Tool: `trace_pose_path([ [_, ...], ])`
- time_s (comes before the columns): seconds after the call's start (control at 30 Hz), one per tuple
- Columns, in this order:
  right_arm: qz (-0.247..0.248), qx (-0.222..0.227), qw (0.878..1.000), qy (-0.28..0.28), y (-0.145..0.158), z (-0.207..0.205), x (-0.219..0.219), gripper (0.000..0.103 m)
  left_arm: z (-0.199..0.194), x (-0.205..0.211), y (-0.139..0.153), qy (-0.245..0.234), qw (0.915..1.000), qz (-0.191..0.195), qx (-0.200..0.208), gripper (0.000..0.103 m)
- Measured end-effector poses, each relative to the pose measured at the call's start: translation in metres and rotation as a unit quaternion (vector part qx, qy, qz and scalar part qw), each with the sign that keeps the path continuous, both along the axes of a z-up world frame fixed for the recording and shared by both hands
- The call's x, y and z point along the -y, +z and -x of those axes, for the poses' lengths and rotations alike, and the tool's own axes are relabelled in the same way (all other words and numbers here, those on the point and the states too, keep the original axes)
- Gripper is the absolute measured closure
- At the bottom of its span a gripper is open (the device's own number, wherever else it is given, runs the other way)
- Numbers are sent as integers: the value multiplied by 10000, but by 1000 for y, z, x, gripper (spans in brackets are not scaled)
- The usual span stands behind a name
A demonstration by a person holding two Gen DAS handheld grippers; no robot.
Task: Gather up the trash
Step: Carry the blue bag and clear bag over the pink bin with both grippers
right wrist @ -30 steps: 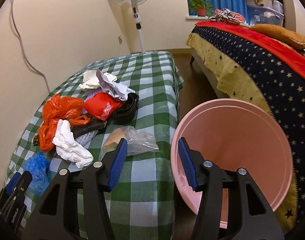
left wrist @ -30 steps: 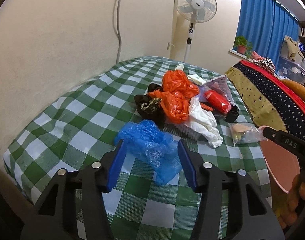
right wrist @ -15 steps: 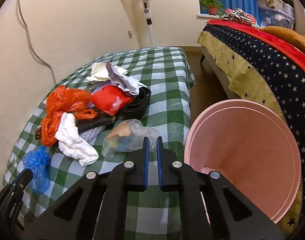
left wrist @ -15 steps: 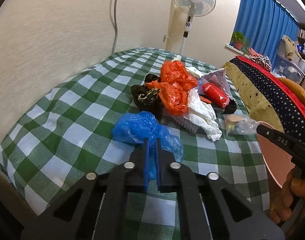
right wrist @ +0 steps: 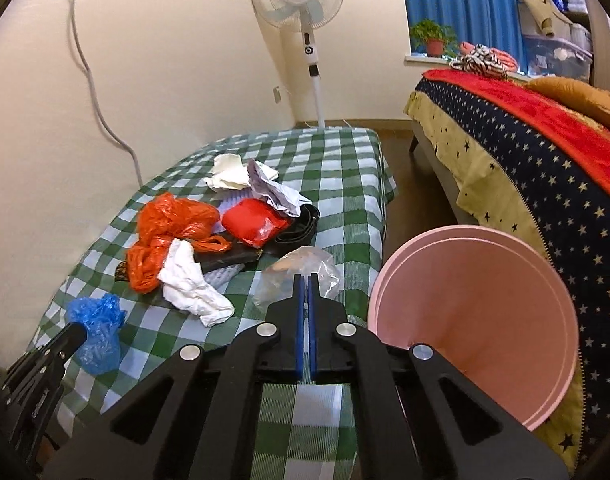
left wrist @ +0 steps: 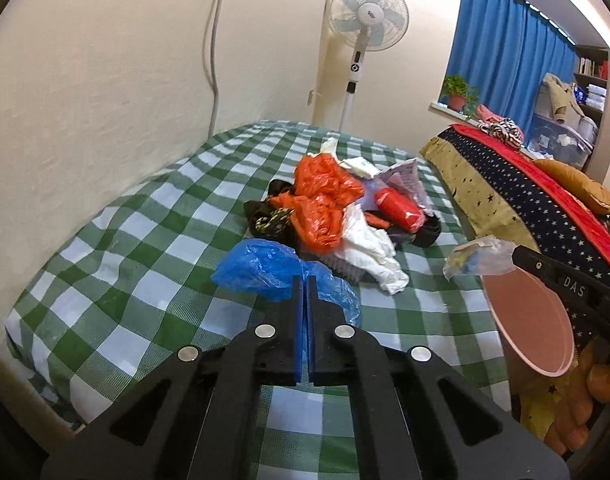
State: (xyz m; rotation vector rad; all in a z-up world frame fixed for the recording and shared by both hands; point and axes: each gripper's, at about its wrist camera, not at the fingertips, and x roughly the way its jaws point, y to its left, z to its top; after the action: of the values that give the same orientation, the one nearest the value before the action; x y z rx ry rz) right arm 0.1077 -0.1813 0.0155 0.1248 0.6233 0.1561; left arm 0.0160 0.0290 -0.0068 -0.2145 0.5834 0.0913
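Observation:
My left gripper [left wrist: 305, 280] is shut on a crumpled blue plastic bag [left wrist: 265, 272], blue film showing between its pads. In the right wrist view the blue plastic bag [right wrist: 97, 328] hangs at the left gripper's tip [right wrist: 79, 330]. My right gripper [right wrist: 305, 278] is shut on a clear plastic bag [right wrist: 301, 272], which is raised off the cloth. The left wrist view shows the clear plastic bag [left wrist: 477, 260] dangling from the right gripper [left wrist: 519, 256] by the pink bin [left wrist: 525, 312]. The pink bin [right wrist: 485, 320] stands open-mouthed just right of the right gripper.
On the green-checked cloth [left wrist: 145, 280] lies a pile: orange bags [left wrist: 321, 208], white rag [left wrist: 373, 248], red packet [left wrist: 397, 204], crumpled paper [right wrist: 273, 192], black belt [right wrist: 301, 228]. A star-patterned bed [right wrist: 545, 180] is at right, a fan [right wrist: 301, 0] behind. A hand [left wrist: 601, 372] grips the right tool.
Both grippers went from open to shut. The left closed on the blue bag, the right on the clear bag, which has lifted off the cloth toward the bin.

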Motion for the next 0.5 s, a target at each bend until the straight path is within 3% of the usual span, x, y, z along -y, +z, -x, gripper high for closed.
trace_pose_path([
  [0.5,-12,256,9992,-312,36,49,38,101,23,29,25,-504,9982,-5,317,102],
])
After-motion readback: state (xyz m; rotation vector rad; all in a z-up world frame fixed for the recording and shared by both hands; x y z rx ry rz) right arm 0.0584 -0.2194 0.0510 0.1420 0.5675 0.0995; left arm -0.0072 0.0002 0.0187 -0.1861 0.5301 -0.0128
